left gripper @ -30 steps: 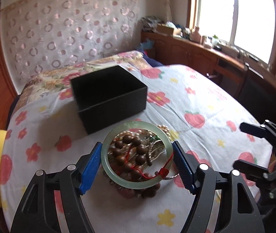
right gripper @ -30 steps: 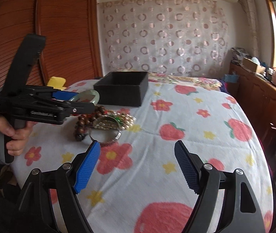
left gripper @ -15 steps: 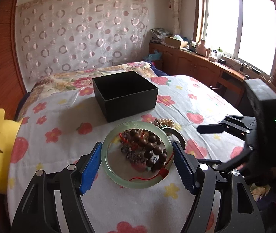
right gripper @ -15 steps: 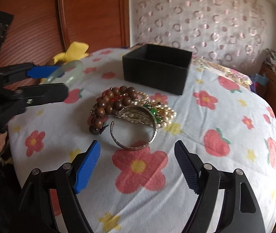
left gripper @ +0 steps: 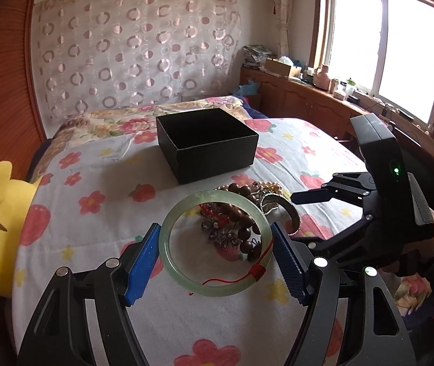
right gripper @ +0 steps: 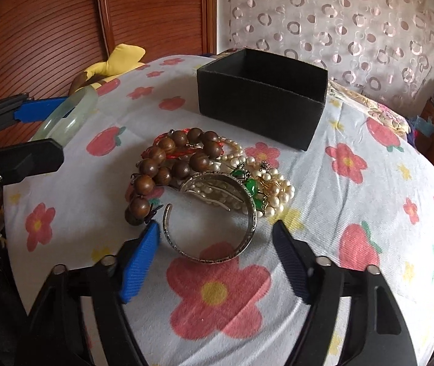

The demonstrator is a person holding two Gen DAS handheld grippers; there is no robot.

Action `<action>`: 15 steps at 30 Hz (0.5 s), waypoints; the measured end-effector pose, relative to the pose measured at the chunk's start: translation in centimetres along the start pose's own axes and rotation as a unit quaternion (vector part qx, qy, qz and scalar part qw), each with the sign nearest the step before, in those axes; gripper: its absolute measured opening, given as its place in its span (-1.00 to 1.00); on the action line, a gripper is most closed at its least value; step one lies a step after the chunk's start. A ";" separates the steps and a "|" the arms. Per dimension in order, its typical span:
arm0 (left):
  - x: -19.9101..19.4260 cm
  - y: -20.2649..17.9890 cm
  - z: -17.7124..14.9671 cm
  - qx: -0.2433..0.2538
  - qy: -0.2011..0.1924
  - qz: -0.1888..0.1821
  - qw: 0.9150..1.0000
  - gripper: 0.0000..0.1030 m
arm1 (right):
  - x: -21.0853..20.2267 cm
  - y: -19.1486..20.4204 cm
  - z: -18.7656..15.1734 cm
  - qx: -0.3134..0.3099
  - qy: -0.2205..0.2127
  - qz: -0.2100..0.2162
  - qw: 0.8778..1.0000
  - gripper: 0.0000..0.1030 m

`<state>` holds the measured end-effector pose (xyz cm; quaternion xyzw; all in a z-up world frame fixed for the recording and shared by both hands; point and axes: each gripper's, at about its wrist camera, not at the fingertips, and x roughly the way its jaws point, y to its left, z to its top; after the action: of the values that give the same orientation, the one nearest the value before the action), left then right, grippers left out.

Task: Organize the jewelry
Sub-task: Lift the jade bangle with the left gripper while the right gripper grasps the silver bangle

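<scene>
My left gripper point(left gripper: 216, 257) is shut on a pale green jade bangle point(left gripper: 174, 262) and holds it above the bedspread; the bangle also shows in the right wrist view point(right gripper: 67, 117). A jewelry pile lies beyond: brown wooden beads point(right gripper: 168, 164), a silver cuff bracelet point(right gripper: 217, 213), pearls point(right gripper: 278, 189) and a green pendant point(right gripper: 252, 186). My right gripper point(right gripper: 215, 251) is open and empty, low over the near edge of the cuff; it also shows in the left wrist view point(left gripper: 308, 216). An open black box point(right gripper: 262, 97) stands behind the pile.
The bed point(left gripper: 101, 164) has a white spread with red flowers. A yellow plush toy point(left gripper: 0, 222) lies at its left edge. A wooden headboard panel point(right gripper: 49, 24) stands behind, and a wooden cabinet point(left gripper: 308, 103) with clutter runs under the window.
My left gripper has lifted the jade bangle back and away from the pile. My right gripper has moved in toward the pile and now sits just before the silver cuff.
</scene>
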<state>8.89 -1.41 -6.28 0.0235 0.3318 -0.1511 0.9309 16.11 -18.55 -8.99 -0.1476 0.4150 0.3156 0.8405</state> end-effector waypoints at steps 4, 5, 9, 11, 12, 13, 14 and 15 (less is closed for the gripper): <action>0.0 0.1 -0.1 0.000 -0.001 0.001 1.000 0.34 | -0.1 -0.2 0.0 0.001 -0.004 0.005 1.000 0.19; 0.0 0.1 -0.1 0.000 -0.001 0.000 1.000 0.34 | -0.2 -0.2 -0.1 0.002 -0.007 0.005 1.000 0.18; 0.1 0.1 -0.1 -0.001 -0.002 0.001 1.000 0.34 | -1.5 -0.6 -0.6 0.005 -0.025 0.002 1.000 0.18; 0.3 0.3 0.2 -0.001 -0.001 0.003 1.000 0.34 | -2.3 -1.0 -0.7 0.008 -0.035 0.000 0.999 0.18; 0.5 0.3 0.4 -0.001 -0.002 0.003 1.000 0.34 | -2.6 -1.1 -0.8 0.009 -0.039 -0.002 0.999 0.18; 0.6 0.5 0.7 -0.002 -0.002 0.002 1.000 0.34 | -2.9 -1.2 -0.8 0.009 -0.043 -0.007 0.999 0.18; 0.7 0.4 0.9 -0.001 -0.002 0.003 1.000 0.34 | -3.2 -1.4 -0.9 0.011 -0.046 -0.009 0.999 0.18; 0.9 0.4 1.2 0.000 -0.003 0.004 1.000 0.34 | -3.5 -1.6 -0.9 0.013 -0.050 -0.011 0.999 0.18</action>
<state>10.42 -1.39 -5.89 0.0242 0.3292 -0.1474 0.9324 14.98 -21.63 -6.74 -0.1252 0.3753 0.3080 0.8652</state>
